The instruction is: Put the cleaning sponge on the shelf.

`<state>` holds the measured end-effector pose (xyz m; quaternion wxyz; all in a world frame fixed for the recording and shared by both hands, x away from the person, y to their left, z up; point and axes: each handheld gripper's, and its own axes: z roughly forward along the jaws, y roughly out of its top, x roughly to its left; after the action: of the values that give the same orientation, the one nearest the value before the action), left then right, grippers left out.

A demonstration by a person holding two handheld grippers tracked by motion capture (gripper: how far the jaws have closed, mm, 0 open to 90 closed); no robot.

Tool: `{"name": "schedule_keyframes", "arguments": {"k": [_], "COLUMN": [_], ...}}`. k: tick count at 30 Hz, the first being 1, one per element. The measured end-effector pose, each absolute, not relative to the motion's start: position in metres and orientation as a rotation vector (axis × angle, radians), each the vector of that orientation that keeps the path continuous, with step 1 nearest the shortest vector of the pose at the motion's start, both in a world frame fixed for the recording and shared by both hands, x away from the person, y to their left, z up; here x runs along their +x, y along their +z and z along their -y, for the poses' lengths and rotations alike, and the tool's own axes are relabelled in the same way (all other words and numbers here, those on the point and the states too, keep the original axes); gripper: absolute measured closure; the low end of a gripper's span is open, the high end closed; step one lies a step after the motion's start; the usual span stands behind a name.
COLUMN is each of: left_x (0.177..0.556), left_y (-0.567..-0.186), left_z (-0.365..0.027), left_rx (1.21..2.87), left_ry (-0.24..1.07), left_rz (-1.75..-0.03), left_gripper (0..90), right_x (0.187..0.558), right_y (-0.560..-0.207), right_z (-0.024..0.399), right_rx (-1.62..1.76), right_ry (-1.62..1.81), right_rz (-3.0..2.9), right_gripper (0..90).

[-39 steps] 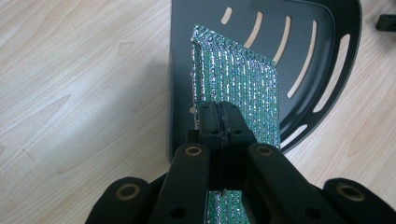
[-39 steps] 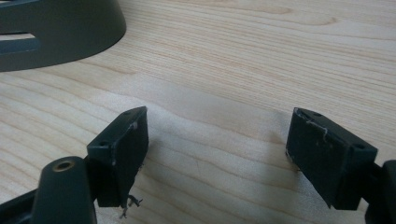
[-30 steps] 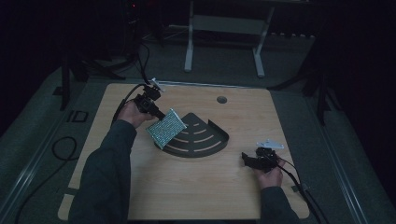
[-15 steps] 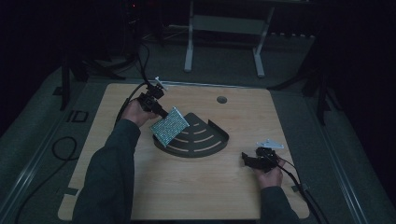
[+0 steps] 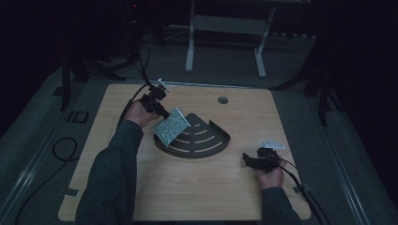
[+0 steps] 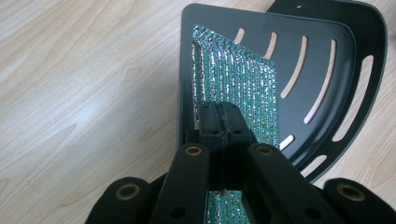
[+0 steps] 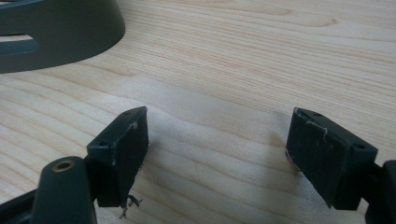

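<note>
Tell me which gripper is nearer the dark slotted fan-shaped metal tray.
Left. The left gripper holds a glittery green sheet over the dark slotted fan-shaped metal tray at its left edge. The right gripper rests open on the wooden table, apart from the tray's right side.

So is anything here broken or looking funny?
Mostly fine. The right gripper has frayed threads hanging off one of its jaws. The left gripper holds the sparkly green sheet tilted over the black shelf.

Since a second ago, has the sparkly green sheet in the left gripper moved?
Barely, if at all: the sparkly green sheet hangs over the same left edge of the dark slotted fan-shaped tray, clamped by the left gripper.
</note>
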<state>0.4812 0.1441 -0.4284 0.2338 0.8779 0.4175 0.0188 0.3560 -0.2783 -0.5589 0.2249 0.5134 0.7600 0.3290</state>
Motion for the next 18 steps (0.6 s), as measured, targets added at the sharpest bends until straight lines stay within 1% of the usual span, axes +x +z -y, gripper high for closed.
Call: {"name": "schedule_keyframes", "arguments": {"k": [18], "left_x": [0.489], "left_y": [-0.447], "left_z": [-0.132], "left_rx": [2.444], "left_ry": [0.067], "left_rz": [-1.149], "left_gripper": [89.9], "right_x": [0.356], "right_y": [-0.559], "right_z": [0.278], "right_rx": [1.416], "right_ry": [0.908], "right_rz": [-2.097], "right_gripper": [20.4]}}
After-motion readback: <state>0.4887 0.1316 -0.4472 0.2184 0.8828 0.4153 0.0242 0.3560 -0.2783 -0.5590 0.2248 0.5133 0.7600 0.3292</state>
